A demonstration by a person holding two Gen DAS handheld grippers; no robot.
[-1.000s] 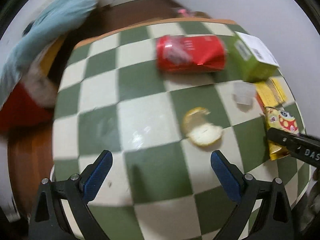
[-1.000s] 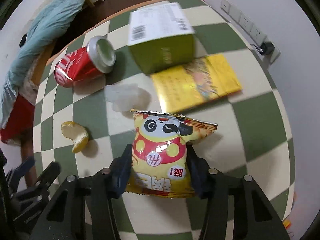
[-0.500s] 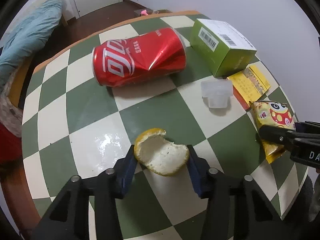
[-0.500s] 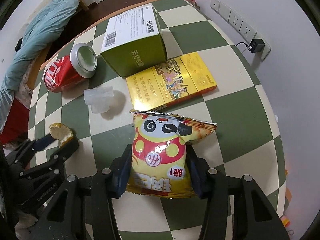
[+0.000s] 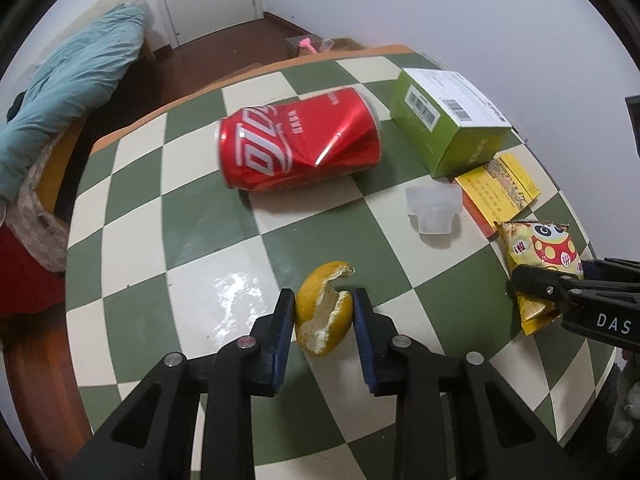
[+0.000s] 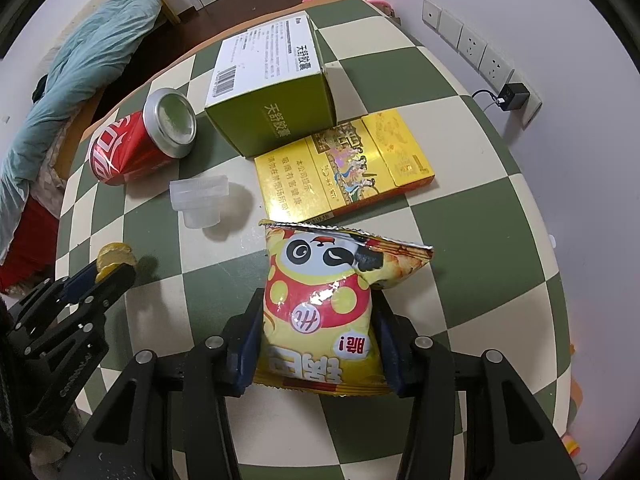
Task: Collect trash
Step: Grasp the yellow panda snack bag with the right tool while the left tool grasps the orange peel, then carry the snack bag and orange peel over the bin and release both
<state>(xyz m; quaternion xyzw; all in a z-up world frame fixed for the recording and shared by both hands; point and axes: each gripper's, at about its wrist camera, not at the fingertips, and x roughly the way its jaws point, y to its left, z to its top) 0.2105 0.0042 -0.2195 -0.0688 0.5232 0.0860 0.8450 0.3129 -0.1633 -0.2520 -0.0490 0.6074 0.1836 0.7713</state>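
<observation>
Green and cream squares cover the tabletop (image 5: 192, 220). Your left hand-held gripper (image 5: 323, 322) is closing its blue pads on an orange peel (image 5: 322, 316), which sits between them and touches both. Your right hand-held gripper (image 6: 318, 344) has its pads pressed on both sides of a yellow snack bag (image 6: 320, 312).

The snack bag has a panda face and a red bubble with writing in Chinese. Just past the snack bag lies a flat yellow box (image 6: 346, 168) with gold pictures and Chinese words. Beyond that stands a green box (image 6: 272, 96) with a white label, a barcode and Chinese letters on its green side. To the left of the green box lies a dented red can (image 5: 298, 146) with white curly letters. A small clear plastic cup (image 6: 200, 198) lies between the red can and the snack bag.

The right wrist view shows the red can's silver end, wall sockets (image 6: 466, 42) and a black charger (image 6: 514, 96). The left wrist view does not show these. It shows the can's long side with the big white letters, and the letters "DAS" on your right hand-held gripper.
</observation>
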